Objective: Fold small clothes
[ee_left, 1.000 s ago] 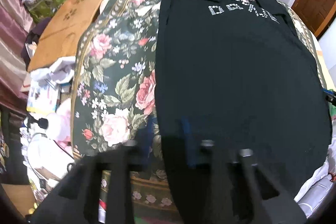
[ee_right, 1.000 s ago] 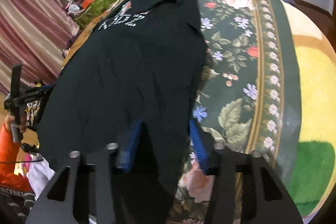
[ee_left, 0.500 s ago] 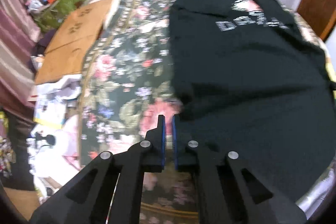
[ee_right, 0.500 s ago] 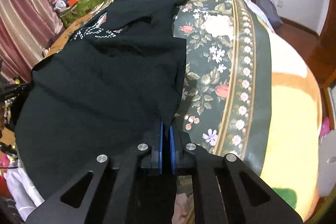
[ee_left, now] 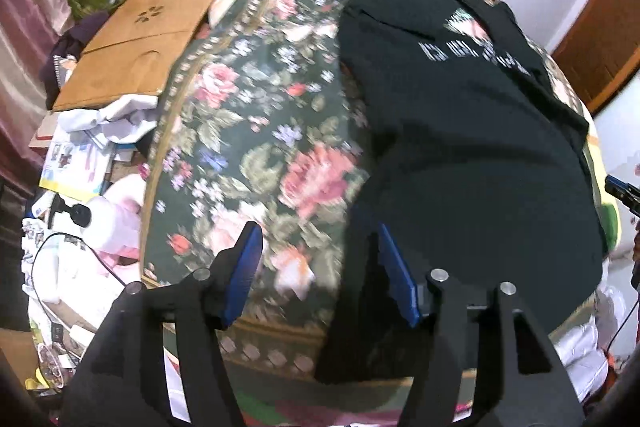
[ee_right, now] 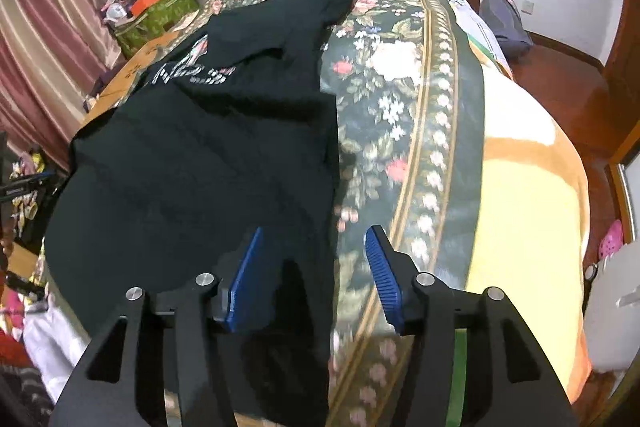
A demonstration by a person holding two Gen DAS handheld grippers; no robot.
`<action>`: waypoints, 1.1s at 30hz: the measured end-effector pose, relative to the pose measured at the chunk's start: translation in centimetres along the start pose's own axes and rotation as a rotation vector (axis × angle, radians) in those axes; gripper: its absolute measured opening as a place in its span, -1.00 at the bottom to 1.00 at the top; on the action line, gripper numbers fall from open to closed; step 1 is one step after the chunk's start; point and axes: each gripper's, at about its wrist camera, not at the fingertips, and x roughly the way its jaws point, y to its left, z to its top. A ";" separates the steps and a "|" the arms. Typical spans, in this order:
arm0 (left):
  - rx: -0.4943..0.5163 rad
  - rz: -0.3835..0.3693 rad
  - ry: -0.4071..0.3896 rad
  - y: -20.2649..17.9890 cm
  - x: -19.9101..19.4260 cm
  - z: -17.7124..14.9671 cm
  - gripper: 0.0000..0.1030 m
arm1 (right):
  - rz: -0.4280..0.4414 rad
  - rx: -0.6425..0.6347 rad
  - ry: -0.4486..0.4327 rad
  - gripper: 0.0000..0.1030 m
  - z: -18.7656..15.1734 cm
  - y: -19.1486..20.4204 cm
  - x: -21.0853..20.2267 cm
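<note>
- Two grippers, each with blue pads, hang over the near edge of a bed, and both sets of jaws are opening with nothing pinched between them.
- The left gripper (ee_left: 320, 267) has its pads spread apart; the gap frames floral fabric on its 9 o'clock side and the hem edge of the black T-shirt (ee_left: 460, 147) on its 3 o'clock side, with neither pad pressing the cloth.
- The right gripper (ee_right: 316, 267) also stands released; the shirt's side edge runs up through the gap, dark cloth toward the 9 o'clock pad and floral cover toward the 3 o'clock pad.
- The black T-shirt (ee_right: 208, 155) lies spread on the floral bedspread (ee_right: 400, 115), its white printed lettering toward 12 o'clock and one sleeve reaching to the far end of the bed.
- At 3 o'clock of the bedspread in the right wrist view lies an orange-yellow blanket (ee_right: 528, 187).
- At 10 o'clock in the left wrist view a flat cardboard box (ee_left: 140, 39) rests beside the bed, with papers and clutter below it toward 8 o'clock.
</note>
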 end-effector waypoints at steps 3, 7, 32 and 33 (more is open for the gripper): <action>0.036 -0.004 0.041 -0.8 1.3 -1.2 0.16 | 0.021 0.020 0.051 -0.04 -1.3 -0.4 0.6; -0.008 -0.038 0.035 -0.7 1.5 -1.4 0.00 | 0.081 0.075 0.131 -0.04 -3.0 -0.9 2.2; 0.056 -0.137 -0.447 -6.5 -15.6 10.4 -0.97 | 0.163 -0.067 -0.345 -0.93 9.4 2.9 -9.1; 0.054 -0.133 -0.460 -6.5 -15.9 11.0 -0.97 | 0.156 -0.074 -0.363 -0.93 10.3 3.2 -9.5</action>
